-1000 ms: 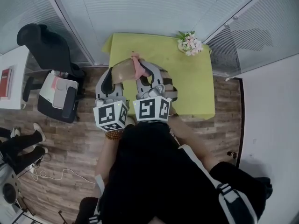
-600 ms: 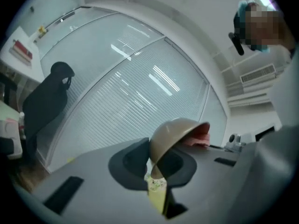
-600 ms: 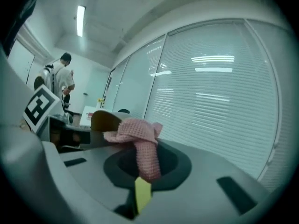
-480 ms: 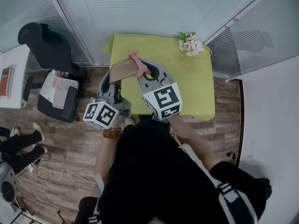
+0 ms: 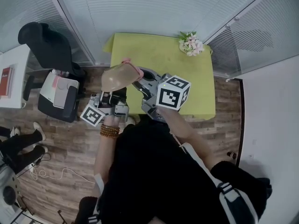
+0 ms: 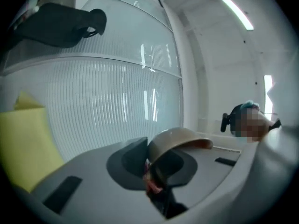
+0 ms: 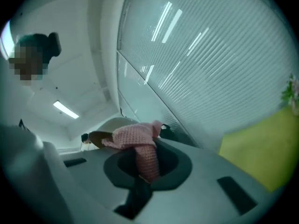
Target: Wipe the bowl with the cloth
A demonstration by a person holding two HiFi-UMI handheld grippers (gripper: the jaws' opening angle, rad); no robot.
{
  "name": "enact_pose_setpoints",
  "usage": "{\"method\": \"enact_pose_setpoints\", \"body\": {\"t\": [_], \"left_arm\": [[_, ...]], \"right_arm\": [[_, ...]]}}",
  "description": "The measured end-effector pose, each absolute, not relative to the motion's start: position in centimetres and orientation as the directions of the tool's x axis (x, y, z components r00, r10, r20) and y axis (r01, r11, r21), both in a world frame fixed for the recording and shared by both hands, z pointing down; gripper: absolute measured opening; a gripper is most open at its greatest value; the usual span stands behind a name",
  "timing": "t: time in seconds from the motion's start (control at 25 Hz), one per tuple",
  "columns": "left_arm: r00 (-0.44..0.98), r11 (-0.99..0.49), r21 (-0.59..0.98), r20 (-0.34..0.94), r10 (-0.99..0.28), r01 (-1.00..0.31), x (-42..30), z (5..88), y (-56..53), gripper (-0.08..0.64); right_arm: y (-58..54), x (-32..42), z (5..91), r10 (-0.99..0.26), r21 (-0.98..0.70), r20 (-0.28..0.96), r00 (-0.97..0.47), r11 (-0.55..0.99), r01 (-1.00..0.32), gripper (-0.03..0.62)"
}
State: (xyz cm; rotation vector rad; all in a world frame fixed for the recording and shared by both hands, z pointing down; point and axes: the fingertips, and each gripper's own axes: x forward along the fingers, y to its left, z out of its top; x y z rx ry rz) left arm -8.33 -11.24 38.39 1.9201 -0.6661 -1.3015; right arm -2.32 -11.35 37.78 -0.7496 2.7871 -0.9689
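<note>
Bowl (image 5: 114, 77): tan, sits upper centre-left in the head view, over the left edge of the yellow-green table (image 5: 187, 78). We see its rounded outer side turned toward the camera.

Left gripper (image 5: 112, 93) lies directly below the bowl in that frame, with its marker cube toward the lower left. In the left gripper view, the bowl (image 6: 175, 141) rises from the middle of the frame with its rim caught between the two pads of the left gripper (image 6: 148, 164). We note the jaws are opening slightly, yet the pads remain on the rim.

Right gripper (image 5: 140, 80) comes in from the right of the bowl, touching or just beside it. Its jaws are pressed together on the pink knitted cloth (image 7: 140, 143), pinched at centre frame in the right gripper view. The cloth bunches against the rim of the bowl (image 7: 105, 129), just left of the right gripper (image 7: 142, 164). In the head view the cloth (image 5: 133, 68) shows at the bowl's upper right edge.
</note>
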Motion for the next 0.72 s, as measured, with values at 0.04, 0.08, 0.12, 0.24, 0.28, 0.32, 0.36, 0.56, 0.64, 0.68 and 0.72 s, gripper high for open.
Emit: {"method": "enact_pose_setpoints", "body": {"t": [0.04, 0.08, 0.12, 0.24, 0.28, 0.32, 0.36, 0.56, 0.64, 0.68, 0.72], "left_arm": [[0.35, -0.62, 0.785, -0.582, -0.734, 0.006, -8.3, 38.4, -11.2, 0.038], [0.358, -0.619, 0.786, -0.577, -0.734, -0.004, -8.0, 38.7, -11.3, 0.046], [0.388, -0.613, 0.788, -0.55, -0.739, -0.051, -7.4, 39.0, -11.4, 0.064], [0.507, -0.563, 0.751, -0.356, -0.785, -0.345, -5.5, 40.7, -12.0, 0.099], [0.514, -0.533, 0.704, -0.273, -0.814, -0.47, -5.5, 41.3, -12.3, 0.121], [0.502, -0.5, 0.632, -0.197, -0.842, -0.592, -5.8, 41.8, -12.4, 0.155], [0.478, -0.469, 0.543, -0.137, -0.868, -0.696, -6.0, 42.0, -12.5, 0.167], [0.364, -0.356, 0.25, -0.016, -0.931, -0.9, -5.4, 41.5, -12.4, 0.149], [0.337, -0.325, 0.269, -0.003, -0.942, -0.907, -5.3, 41.6, -12.3, 0.085], [0.34, -0.323, 0.32, -0.003, -0.941, -0.891, -5.4, 41.8, -12.4, 0.063], [0.353, -0.33, 0.383, -0.009, -0.935, -0.863, -5.6, 41.9, -12.5, 0.049]], "right_arm": [[-11.2, -2.5, 38.1, -0.469, -0.62, 0.064, -0.881, 0.673, -0.403, 0.012], [-11.3, -2.4, 38.4, -0.474, -0.607, 0.075, -0.877, 0.676, -0.417, 0.012], [-11.5, -2.0, 38.8, -0.494, -0.57, 0.096, -0.864, 0.685, -0.454, 0.012], [-12.9, 0.0, 38.9, -0.602, -0.398, 0.146, -0.785, 0.691, -0.603, 0.011], [-13.4, 0.8, 38.7, -0.642, -0.316, 0.162, -0.749, 0.686, -0.656, 0.011], [-13.7, 1.4, 38.4, -0.681, -0.204, 0.182, -0.71, 0.68, -0.704, 0.012], [-13.9, 1.8, 38.1, -0.717, -0.063, 0.202, -0.667, 0.67, -0.739, 0.012], [-13.0, 1.3, 37.1, -0.847, 0.601, 0.211, -0.487, 0.506, -0.619, 0.012], [-12.5, 0.7, 37.0, -0.858, 0.689, 0.204, -0.472, 0.468, -0.554, 0.012], [-12.3, 0.6, 37.0, -0.854, 0.69, 0.205, -0.478, 0.473, -0.548, 0.012], [-12.1, 0.5, 37.0, -0.845, 0.671, 0.21, -0.492, 0.491, -0.556, 0.012]]}}
